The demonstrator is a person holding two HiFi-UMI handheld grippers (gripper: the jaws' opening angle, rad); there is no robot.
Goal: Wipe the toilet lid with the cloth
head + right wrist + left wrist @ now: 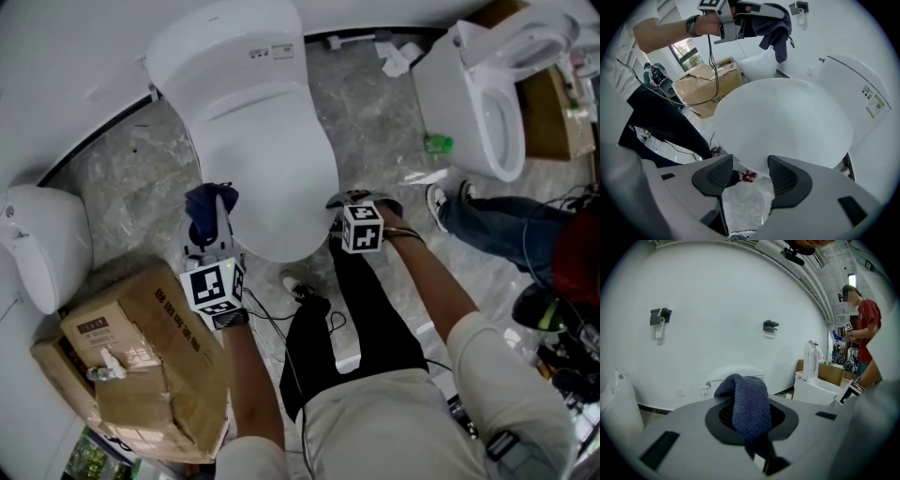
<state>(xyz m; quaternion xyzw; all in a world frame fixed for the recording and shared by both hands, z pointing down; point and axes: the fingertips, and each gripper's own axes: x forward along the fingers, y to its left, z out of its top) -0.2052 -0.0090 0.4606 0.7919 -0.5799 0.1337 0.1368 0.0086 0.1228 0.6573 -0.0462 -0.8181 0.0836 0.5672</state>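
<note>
Standing over a closed white toilet lid on a grey marbled floor, with a gripper in each hand.

Gripping a dark blue cloth in the left gripper, jaws shut tight on it. Pinched at a fold, so that a knitted hump bulges up above the pads and a loose end dangles below. Held in the air just off the lid's left edge, towards its front. From the right gripper view, hanging clear above the lid and not touching it.

Holding the right gripper tipped steeply down at the lid's front edge, on its right side. Jaws spread wide apart, with nothing caught between the ribbed pads; through the gap, only the lid's front rim, a strip of floor and a shoe with red laces. No contact between the pads and the lid that can be made out.

Behind the lid's back edge, a white cistern set against a white wall. On the floor to the left of the toilet's front, a battered cardboard box. Off to the right, well apart, a second toilet with its seat raised. Beyond it, in the left gripper view, another person in a red top.
</note>
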